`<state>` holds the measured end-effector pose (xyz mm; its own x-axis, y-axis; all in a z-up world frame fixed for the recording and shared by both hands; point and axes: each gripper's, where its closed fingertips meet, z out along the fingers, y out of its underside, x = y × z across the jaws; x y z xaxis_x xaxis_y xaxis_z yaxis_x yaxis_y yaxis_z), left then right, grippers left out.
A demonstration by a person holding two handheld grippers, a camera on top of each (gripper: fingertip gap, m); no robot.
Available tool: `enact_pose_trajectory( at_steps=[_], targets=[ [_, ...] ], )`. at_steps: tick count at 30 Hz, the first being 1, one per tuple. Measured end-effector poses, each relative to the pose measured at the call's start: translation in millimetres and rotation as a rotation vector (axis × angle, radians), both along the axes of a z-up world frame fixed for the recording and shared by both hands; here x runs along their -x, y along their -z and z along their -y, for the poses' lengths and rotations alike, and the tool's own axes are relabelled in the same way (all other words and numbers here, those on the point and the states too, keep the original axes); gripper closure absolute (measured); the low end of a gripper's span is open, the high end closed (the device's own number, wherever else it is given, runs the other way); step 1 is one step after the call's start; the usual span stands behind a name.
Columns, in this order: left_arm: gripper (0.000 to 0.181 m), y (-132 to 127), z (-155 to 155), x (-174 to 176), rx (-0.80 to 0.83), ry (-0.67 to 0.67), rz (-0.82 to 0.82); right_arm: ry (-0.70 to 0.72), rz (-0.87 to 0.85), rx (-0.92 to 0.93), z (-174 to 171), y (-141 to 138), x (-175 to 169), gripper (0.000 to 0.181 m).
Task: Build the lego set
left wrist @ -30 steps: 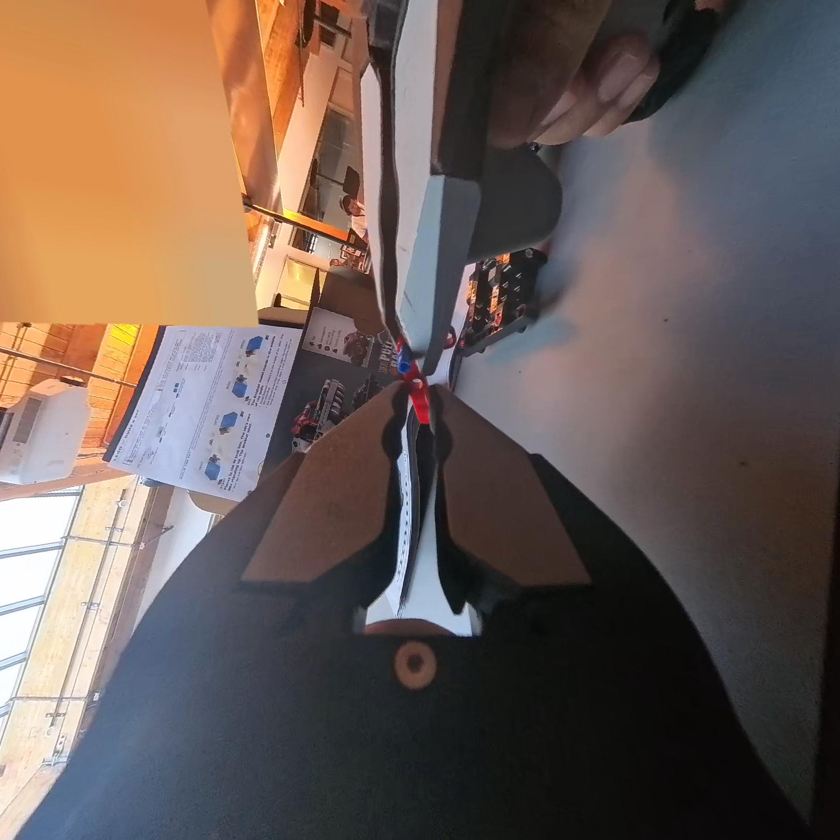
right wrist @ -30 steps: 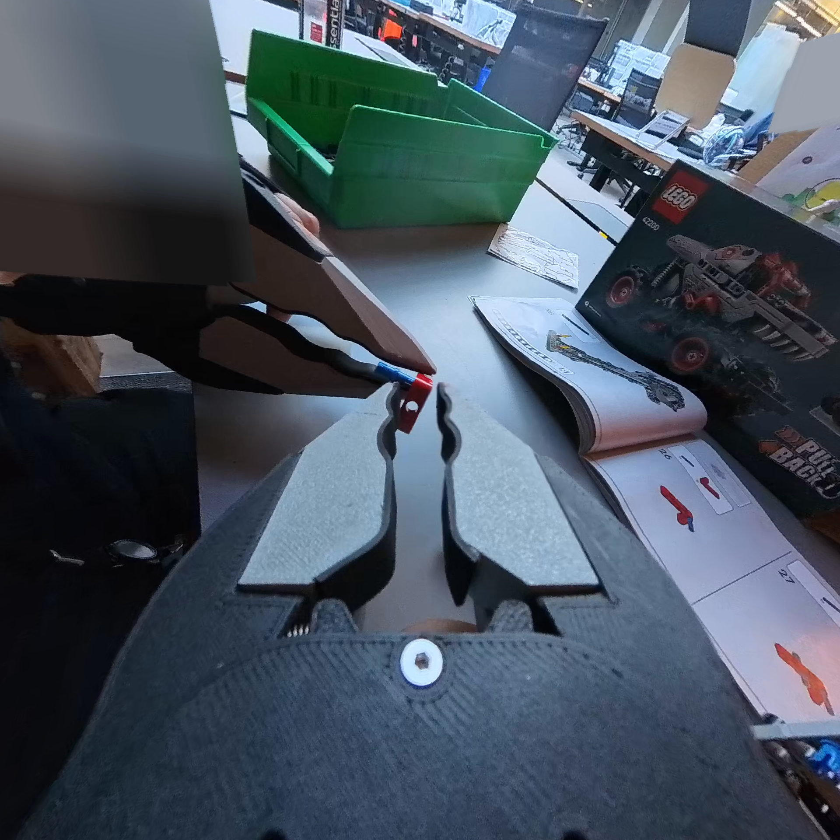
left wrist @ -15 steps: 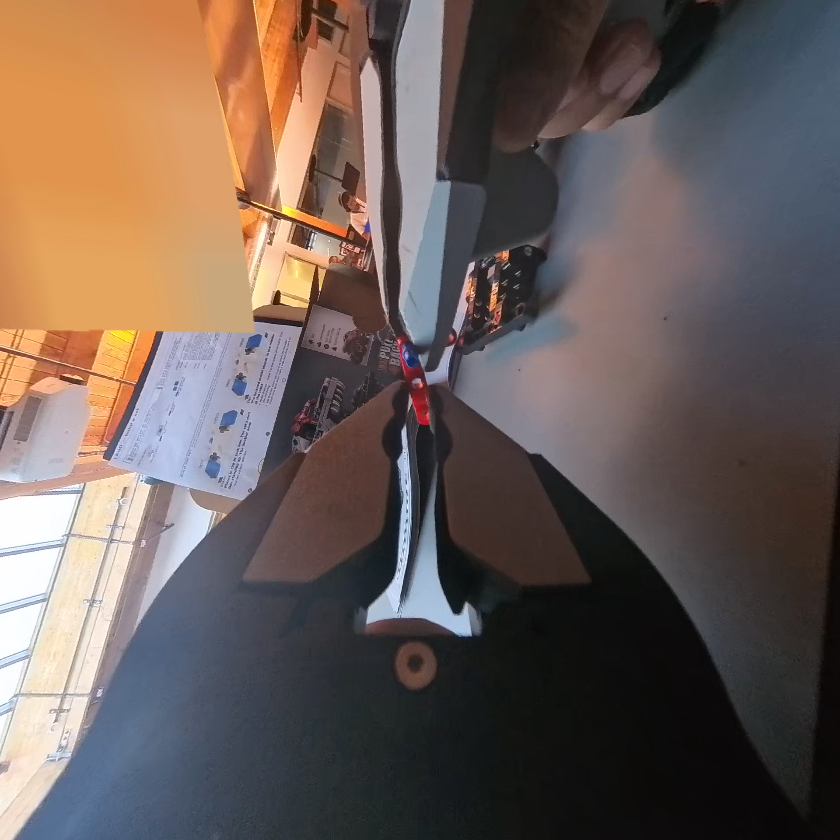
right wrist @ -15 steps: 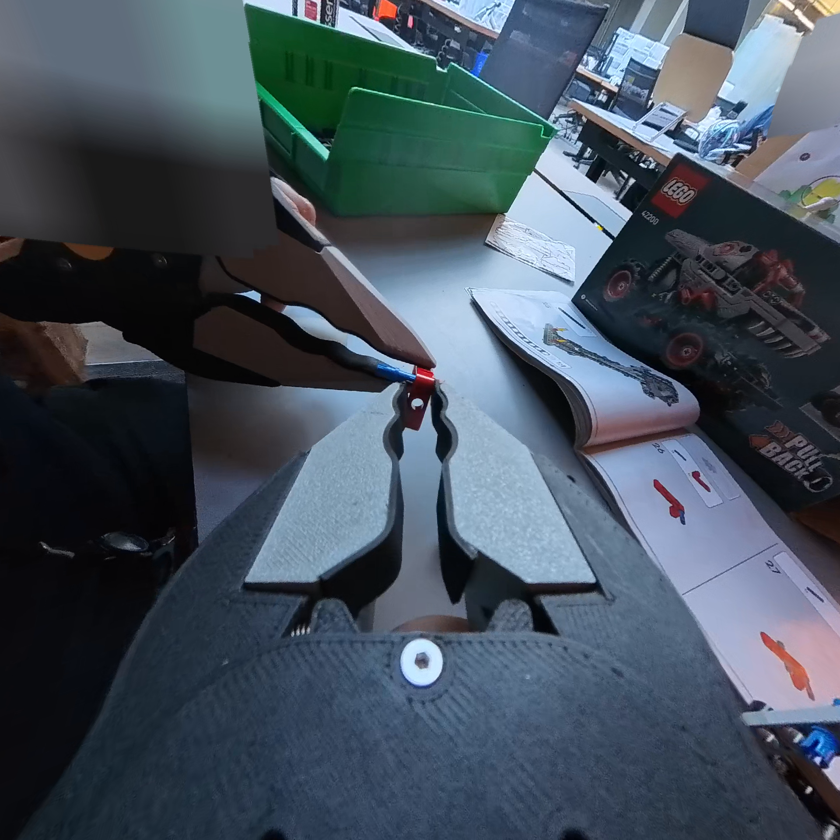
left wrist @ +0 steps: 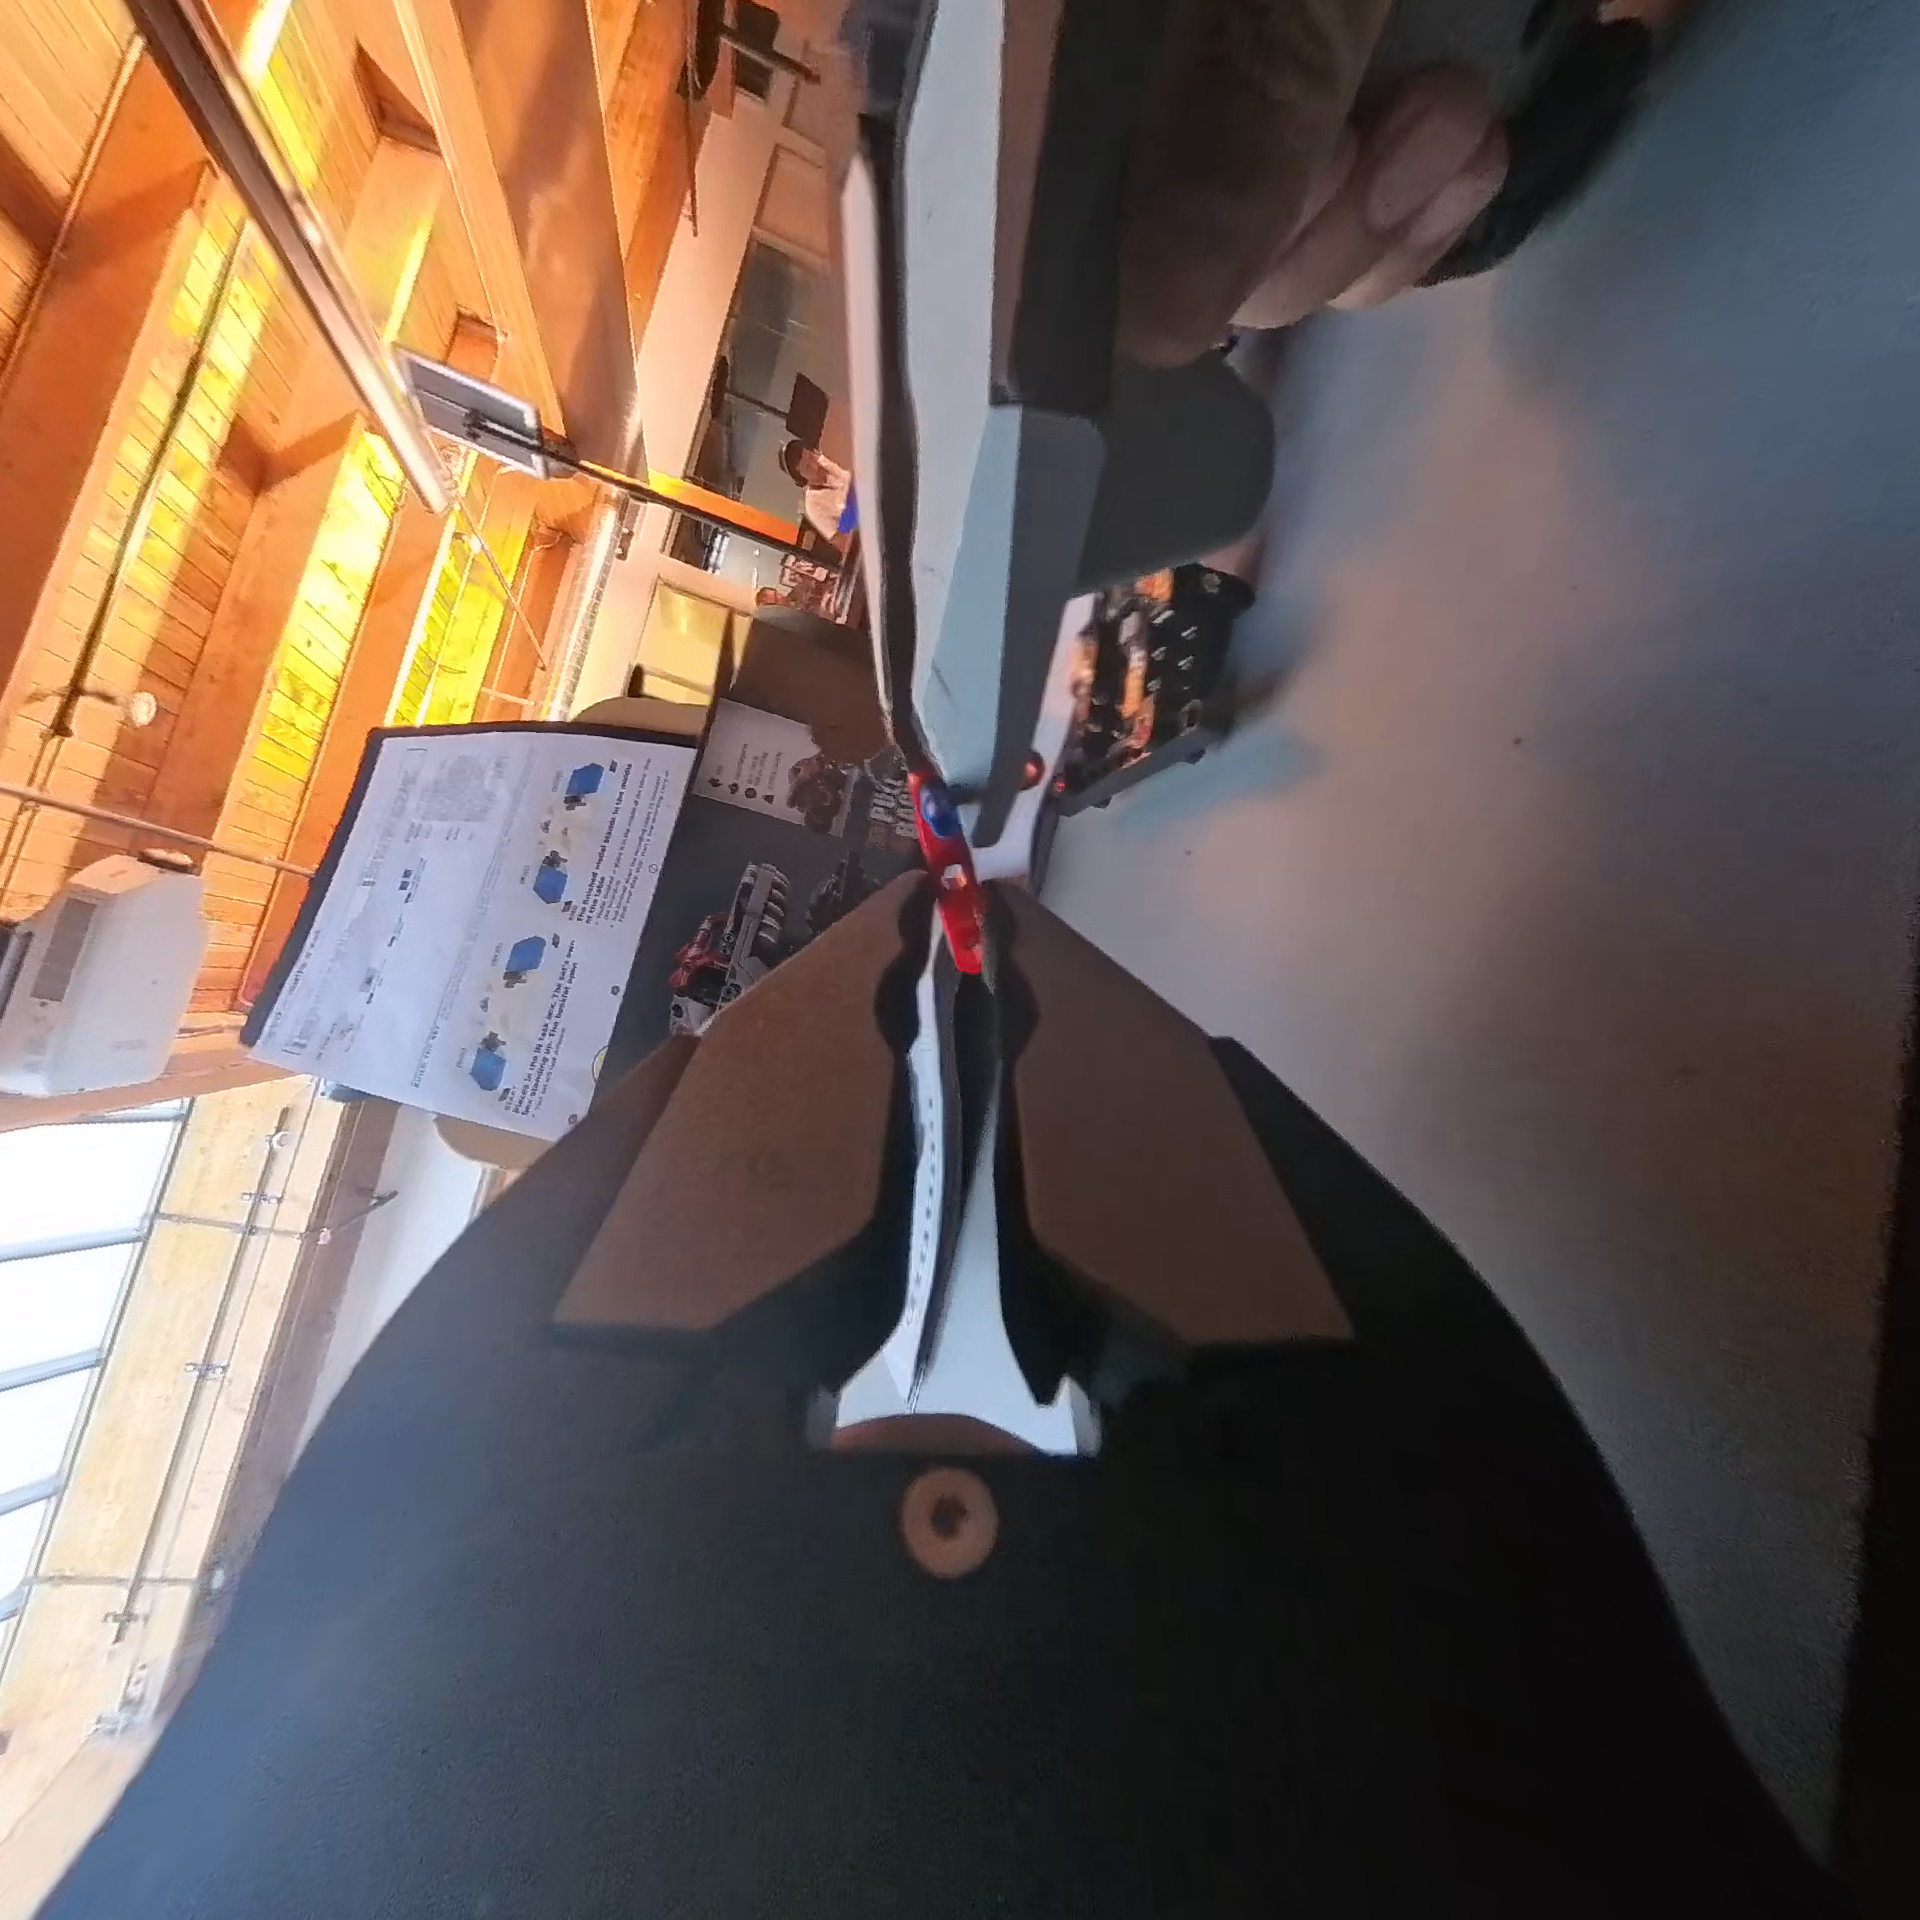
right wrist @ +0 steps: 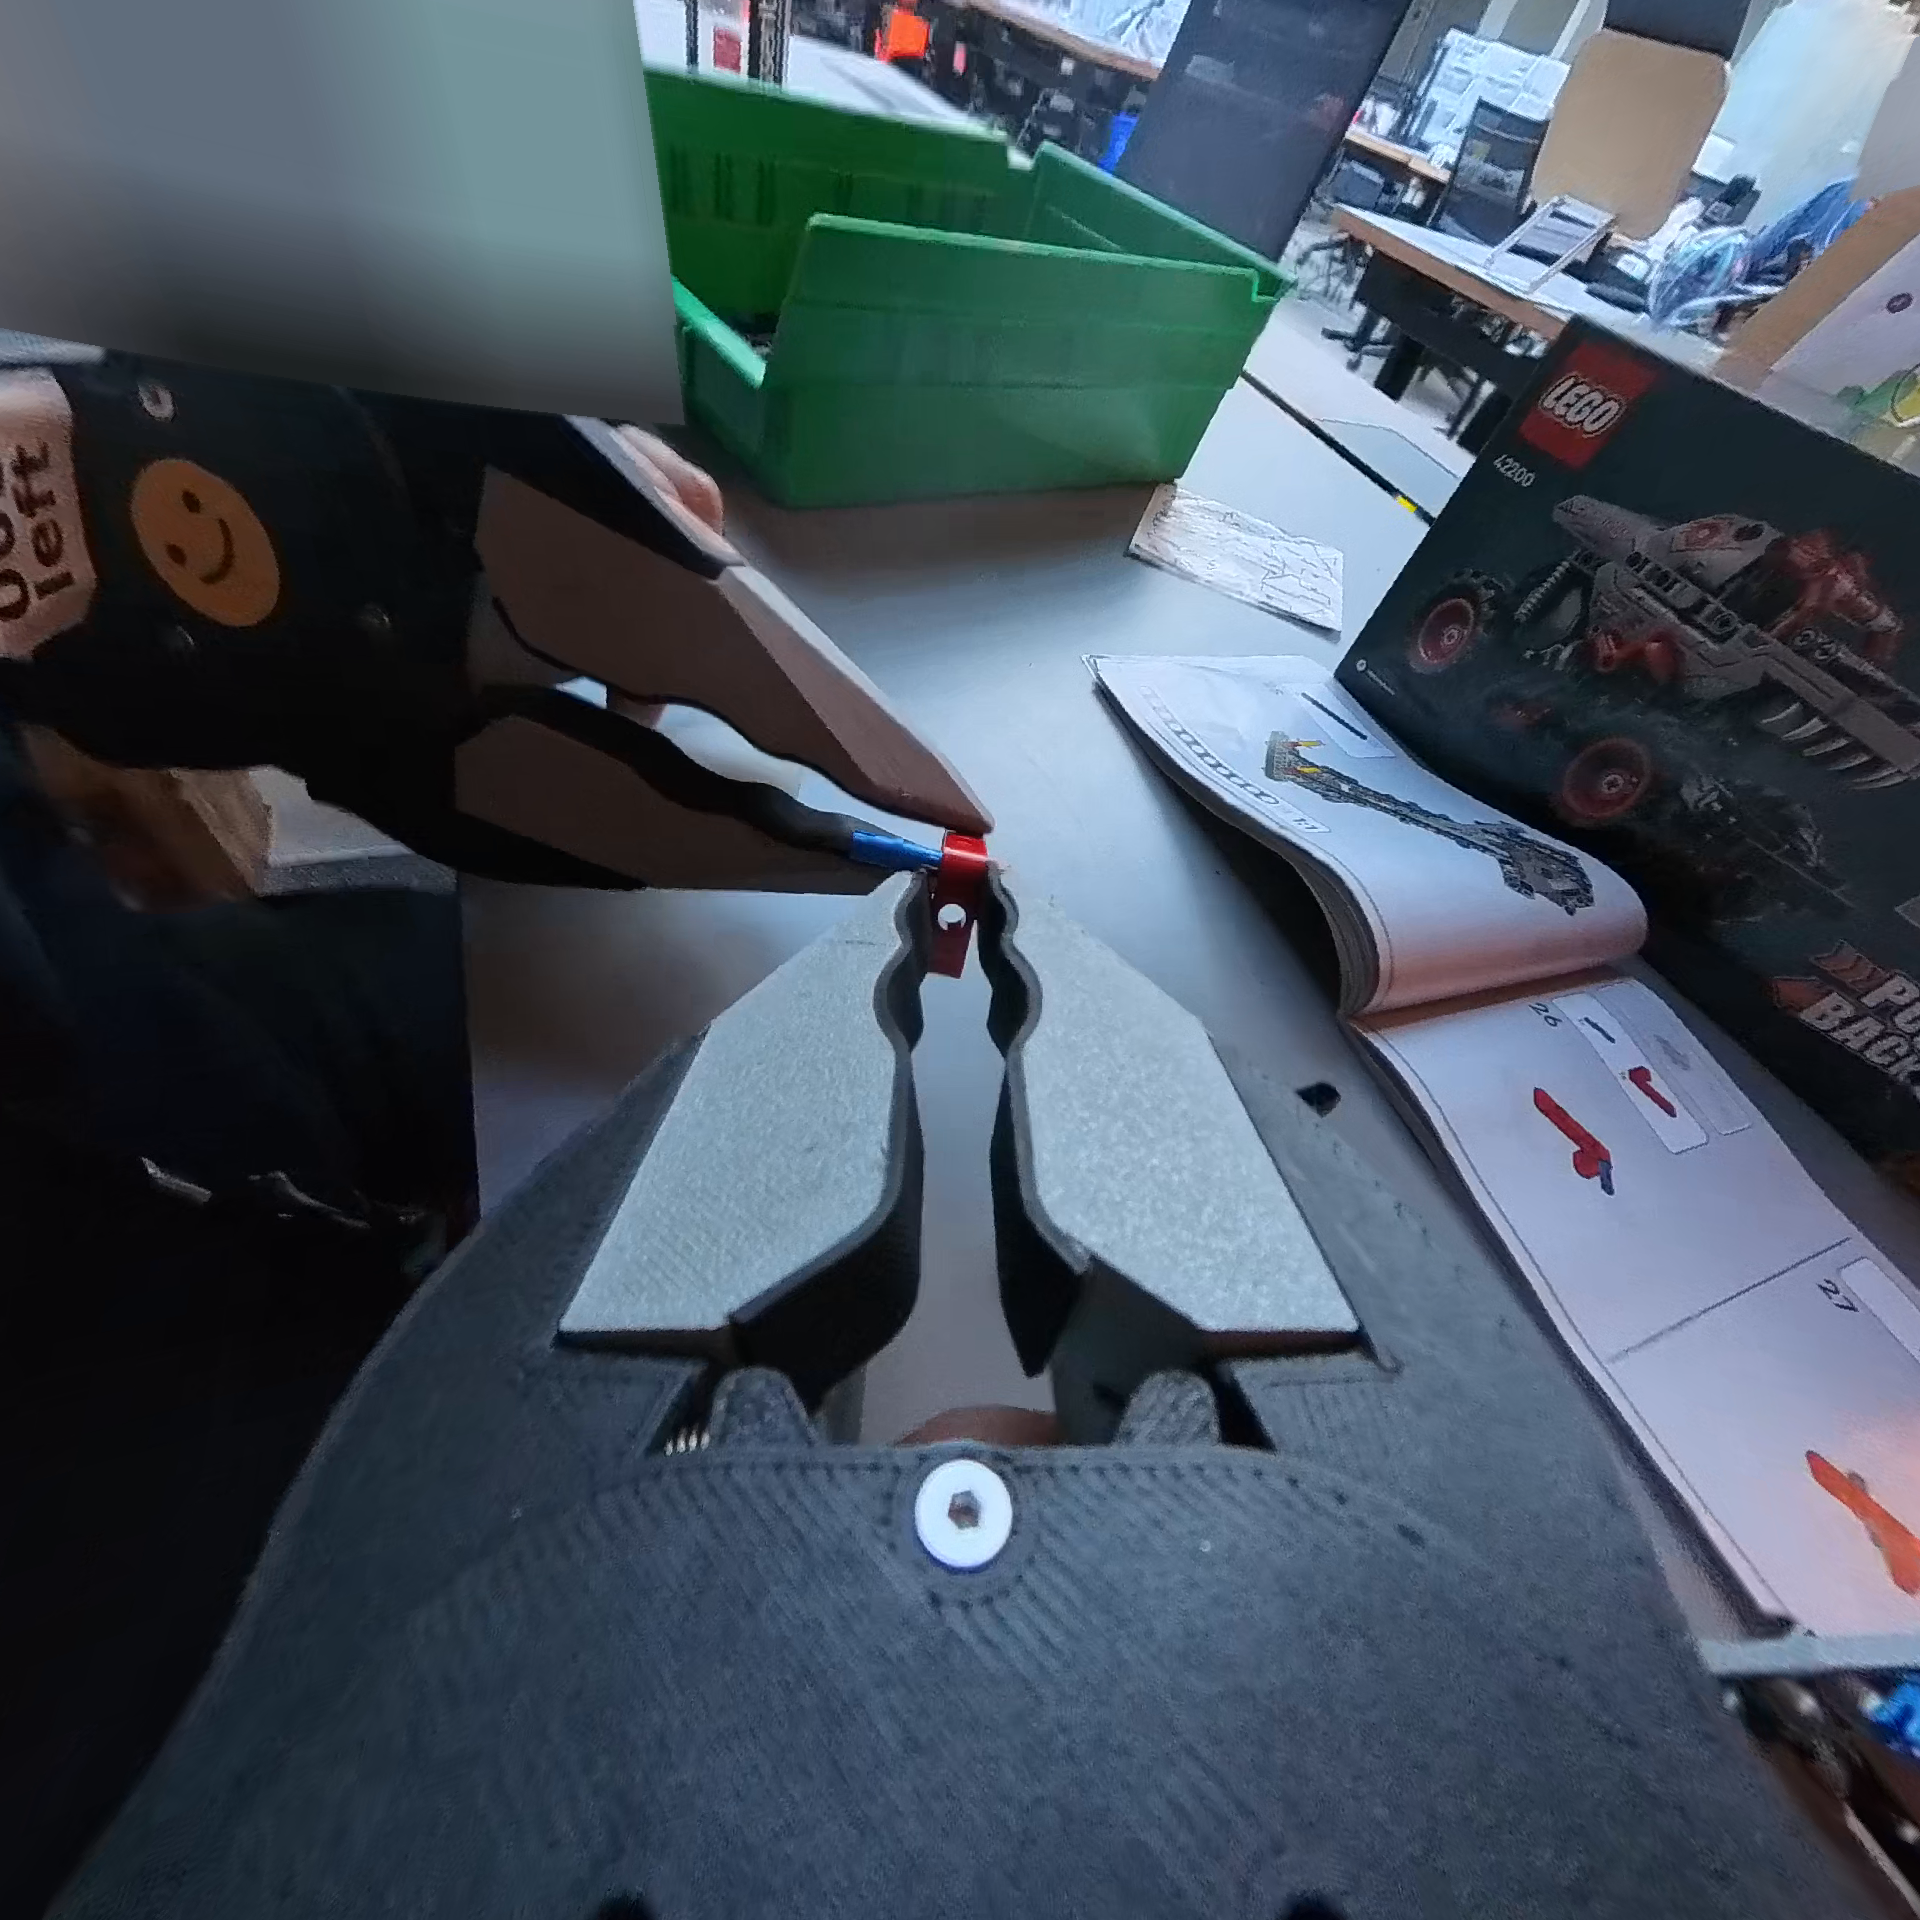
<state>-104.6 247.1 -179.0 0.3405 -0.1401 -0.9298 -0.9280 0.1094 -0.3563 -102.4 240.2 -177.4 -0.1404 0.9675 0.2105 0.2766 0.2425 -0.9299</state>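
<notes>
The red connector (right wrist: 954, 906) sits right in front of me in the right wrist view, pinched at its lower part between the tips of my right gripper (right wrist: 951, 914), which is clenched on it, held up above the grey table (right wrist: 1039, 623). A blue pin (right wrist: 894, 852) comes in from the left, seated at the connector's top hole, with its other end clamped in my left gripper (right wrist: 883, 852), which is closed on it. In the left wrist view the same pair shows as a small red and blue stack (left wrist: 951, 862) at my fingertips. I judge both parts to be light, rigid plastic, smooth enough to twist out of a pinch, so I would hold the connector by its flat faces below the hole and push the pin straight along its axis. To the right lies the open instruction booklet (right wrist: 1455, 935), and beyond it the set's box (right wrist: 1662, 644) stands upright. Far across the table sit two green bins (right wrist: 987, 343), with a flat sheet (right wrist: 1247, 556) between them and the booklet
</notes>
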Motion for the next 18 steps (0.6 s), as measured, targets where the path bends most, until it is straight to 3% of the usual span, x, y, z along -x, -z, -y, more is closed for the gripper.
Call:
enact_pose_trajectory(
  at_steps=[1, 4, 10, 14, 18],
  targets=[
    [0.176, -3, 0, 2, -0.007, -0.008, 0.017, -0.007, -0.018, 0.03, 0, -3, 2, 0.175],
    [0.177, 4, -1, 5, 0.049, -0.006, 0.047, -0.028, 0.026, 0.088, 0, 2, 5, 0.175],
    [0.177, 2, -1, 6, 0.05, -0.006, 0.079, 0.039, -0.01, -0.021, -4, -1, 5, 0.168],
    [0.176, -1, -10, 36, 0.124, -0.072, 0.258, 0.115, -0.209, -0.072, -20, -34, -18, 0.168],
    [0.176, 3, -22, 64, 0.123, -0.146, 0.14, 0.236, -0.404, -0.136, -61, -70, -74, 0.173]
  ],
)
